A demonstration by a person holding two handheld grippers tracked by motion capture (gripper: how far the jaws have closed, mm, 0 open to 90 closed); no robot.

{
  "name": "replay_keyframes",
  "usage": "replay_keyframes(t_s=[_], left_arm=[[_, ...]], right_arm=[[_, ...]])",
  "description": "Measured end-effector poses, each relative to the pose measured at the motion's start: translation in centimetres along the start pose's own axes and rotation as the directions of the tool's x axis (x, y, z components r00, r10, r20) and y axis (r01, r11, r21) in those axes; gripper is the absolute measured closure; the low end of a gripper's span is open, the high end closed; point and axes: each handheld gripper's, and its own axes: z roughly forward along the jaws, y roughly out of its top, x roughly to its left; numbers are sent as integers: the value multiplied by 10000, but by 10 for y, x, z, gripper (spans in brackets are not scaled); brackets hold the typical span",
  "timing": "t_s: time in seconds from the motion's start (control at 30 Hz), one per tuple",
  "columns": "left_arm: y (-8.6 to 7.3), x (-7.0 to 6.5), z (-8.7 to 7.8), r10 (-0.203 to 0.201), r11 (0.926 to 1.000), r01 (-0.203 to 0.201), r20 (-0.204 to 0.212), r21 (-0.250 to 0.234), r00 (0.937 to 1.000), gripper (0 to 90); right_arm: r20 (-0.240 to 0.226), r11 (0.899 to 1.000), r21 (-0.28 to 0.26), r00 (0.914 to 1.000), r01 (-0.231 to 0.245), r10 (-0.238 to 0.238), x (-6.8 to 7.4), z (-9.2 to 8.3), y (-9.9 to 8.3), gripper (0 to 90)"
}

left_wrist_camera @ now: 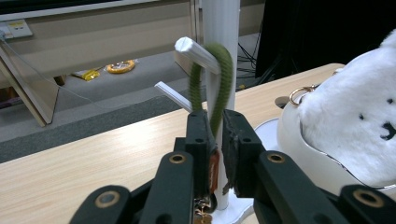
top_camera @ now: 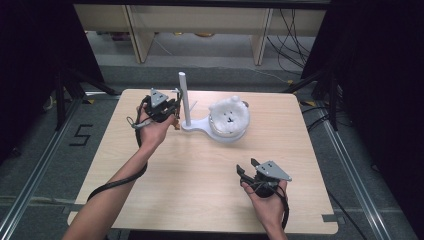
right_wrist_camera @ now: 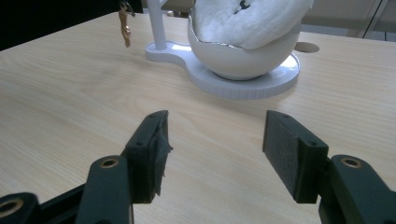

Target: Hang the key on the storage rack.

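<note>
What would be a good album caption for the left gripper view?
Left gripper pinching a green cord loop hung over a peg on the white stand, beside a fluffy white toy.

One wooden table (top_camera: pixel 200 170), one white stand (top_camera: pixel 184 97) with two pegs (left_wrist_camera: pixel 196 52), one white bowl (right_wrist_camera: pixel 243 60), one white plush toy (top_camera: pixel 229 116), one green cord loop (left_wrist_camera: pixel 223 79), two grippers, left (top_camera: pixel 161 106) and right (top_camera: pixel 260 172), two forearms.
</note>
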Motion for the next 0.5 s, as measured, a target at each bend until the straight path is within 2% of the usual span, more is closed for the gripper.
replay_keyframes(t_s=[0.2,0.33,0.43,0.47,0.5], left_arm=[[-2,2,-4,7,10000,-7,23,31,10000,771],[-2,4,-13,74,10000,-74,153,-5,9999,745],[-4,6,-19,-21,10000,20,280,41,9996,718],[-4,6,-19,-21,10000,20,280,41,9996,708],[-5,7,-23,-123,9999,120,353,113,9993,697]], right_arm=[[-7,10000,66,10000,66,-66,0,-1,0,420],[49,10000,27,10000,74,-74,0,0,1,420],[34,10000,-9,10000,83,-83,0,0,1,420],[103,9997,21,9997,-224,223,2,-1,0,420],[60,9995,80,9995,-313,313,3,-1,1,420]])
